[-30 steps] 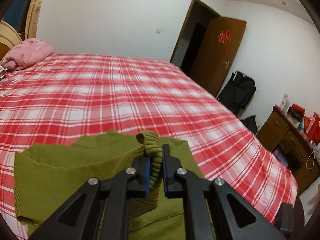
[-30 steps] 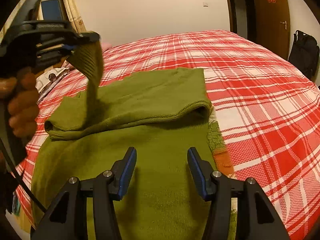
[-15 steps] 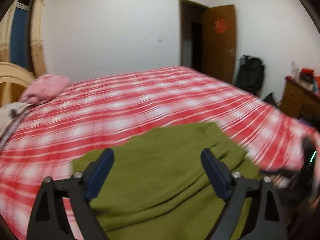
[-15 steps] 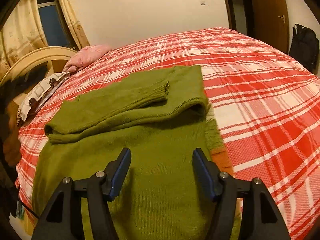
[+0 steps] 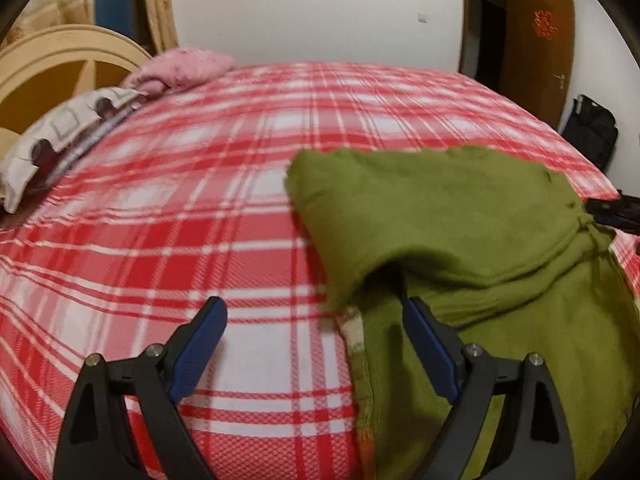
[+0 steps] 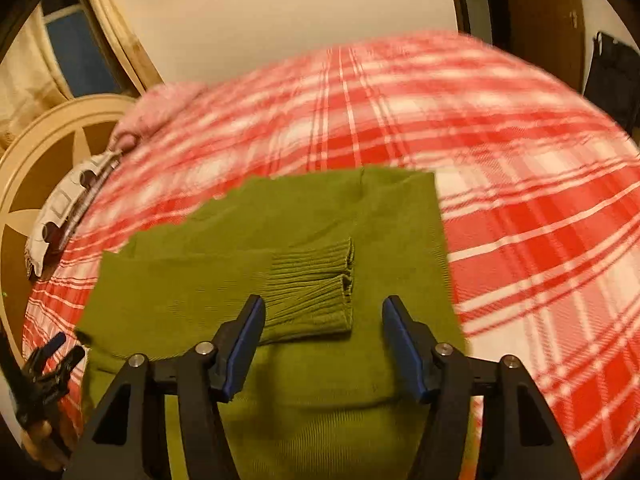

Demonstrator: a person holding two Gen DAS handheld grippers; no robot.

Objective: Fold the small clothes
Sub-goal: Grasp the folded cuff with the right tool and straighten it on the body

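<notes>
Left gripper (image 5: 314, 342) wide, empty, green sweater (image 5: 460, 220) edge at its right finger. Right gripper (image 6: 322, 344) closing, empty; ribbed cuff (image 6: 316, 288) just ahead on bed (image 5: 180, 200).

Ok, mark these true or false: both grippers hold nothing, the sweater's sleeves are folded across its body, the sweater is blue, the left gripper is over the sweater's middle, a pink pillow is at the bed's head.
1. Both grippers hold nothing. True: the left gripper stands wide open and the right gripper, its jaws closing, has no cloth pinched between them.
2. Sleeves are folded across the body. True: two ribbed cuffs lie on the sweater.
3. The sweater is blue. False: it is green.
4. The left gripper is over the sweater's middle. False: it straddles the sweater's edge and bare bedspread.
5. A pink pillow is at the bed's head. True.
</notes>
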